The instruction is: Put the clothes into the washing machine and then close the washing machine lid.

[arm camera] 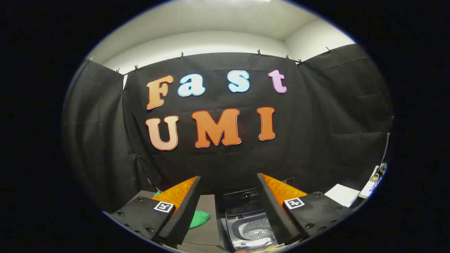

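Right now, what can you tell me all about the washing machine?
The washing machine is small with a grey top, standing low between the gripper's open fingers and slightly toward the right one. Its lid is dark and stands raised at the back, so the round metal drum with its ribbed bottom shows. No clothes can be seen in the drum. The right finger hides part of its side. A green cloth lies on the surface beside it.

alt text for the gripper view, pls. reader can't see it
The gripper is open and holds nothing, its fingers spread above a small top-loading washing machine with its lid raised and drum visible. A green cloth lies on the grey table beside the machine, by one finger; black cloth walls rise beyond.
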`<state>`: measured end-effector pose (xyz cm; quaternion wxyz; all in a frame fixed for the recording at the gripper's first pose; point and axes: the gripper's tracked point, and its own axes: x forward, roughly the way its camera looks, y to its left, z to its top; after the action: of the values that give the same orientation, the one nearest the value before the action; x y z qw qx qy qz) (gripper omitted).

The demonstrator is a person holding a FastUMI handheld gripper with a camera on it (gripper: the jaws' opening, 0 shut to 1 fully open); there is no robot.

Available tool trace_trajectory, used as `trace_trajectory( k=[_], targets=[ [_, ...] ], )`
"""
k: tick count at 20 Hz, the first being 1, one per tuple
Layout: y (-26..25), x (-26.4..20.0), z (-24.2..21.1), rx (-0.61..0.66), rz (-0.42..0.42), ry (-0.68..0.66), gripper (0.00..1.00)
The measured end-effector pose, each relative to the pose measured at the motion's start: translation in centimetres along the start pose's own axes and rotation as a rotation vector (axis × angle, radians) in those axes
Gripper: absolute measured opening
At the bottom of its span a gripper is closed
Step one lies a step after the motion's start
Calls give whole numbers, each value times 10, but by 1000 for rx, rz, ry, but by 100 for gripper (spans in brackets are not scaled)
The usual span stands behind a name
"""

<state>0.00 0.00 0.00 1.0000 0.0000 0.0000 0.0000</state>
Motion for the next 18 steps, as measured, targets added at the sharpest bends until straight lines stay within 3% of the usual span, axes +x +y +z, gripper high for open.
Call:
trace_trajectory(
  k=[10, 18],
  targets=[
    [-10, 2, 1, 0, -14, -7, 98],
    [13, 5, -10, 30, 5, 7, 98]
  ],
)
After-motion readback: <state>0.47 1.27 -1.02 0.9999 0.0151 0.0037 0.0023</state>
